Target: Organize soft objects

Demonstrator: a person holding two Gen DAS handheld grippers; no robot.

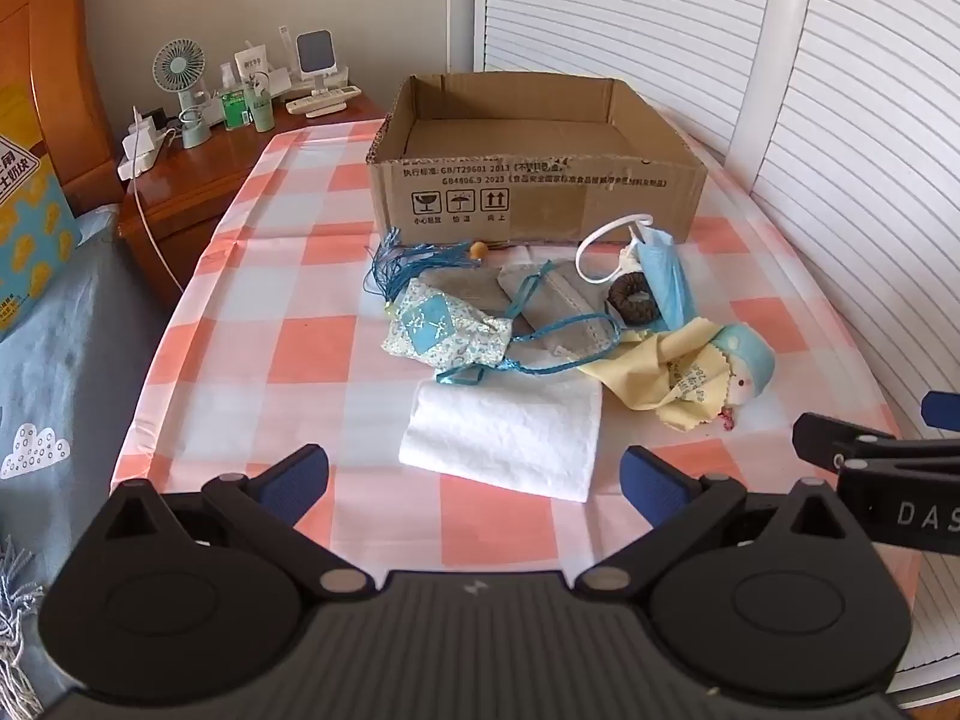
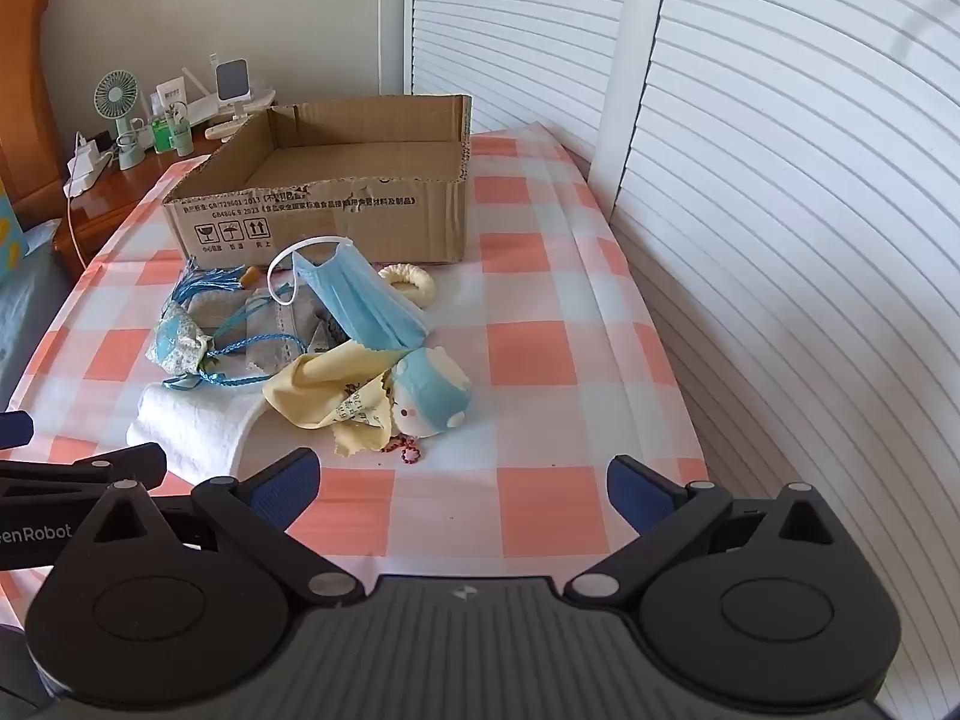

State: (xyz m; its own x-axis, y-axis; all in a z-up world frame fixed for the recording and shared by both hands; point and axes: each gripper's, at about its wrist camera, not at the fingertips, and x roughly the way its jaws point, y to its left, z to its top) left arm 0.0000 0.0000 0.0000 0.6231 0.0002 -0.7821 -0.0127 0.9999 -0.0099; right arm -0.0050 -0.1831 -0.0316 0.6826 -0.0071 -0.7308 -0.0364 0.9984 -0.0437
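The left gripper (image 1: 474, 480) hangs wide open and empty just short of the towel (image 1: 504, 438). Ahead lie the pouch (image 1: 447, 333), mask (image 1: 660, 279), yellow cloth (image 1: 648, 369) and doll (image 1: 747, 369), the box (image 1: 534, 198) beyond them on the tabletop (image 1: 312, 360). The right gripper (image 2: 462, 489), equally open and empty, has the doll just ahead-left.

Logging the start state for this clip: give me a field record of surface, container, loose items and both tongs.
surface: table with pink-and-white checked cloth
container: open cardboard box, nothing visible inside, at far end
pile, in front of box: blue face mask, yellow cloth, plush doll, patterned pouch, white folded towel, cream ring
left tongs: open, holding nothing, short of the towel
right tongs: open, holding nothing, short of the doll
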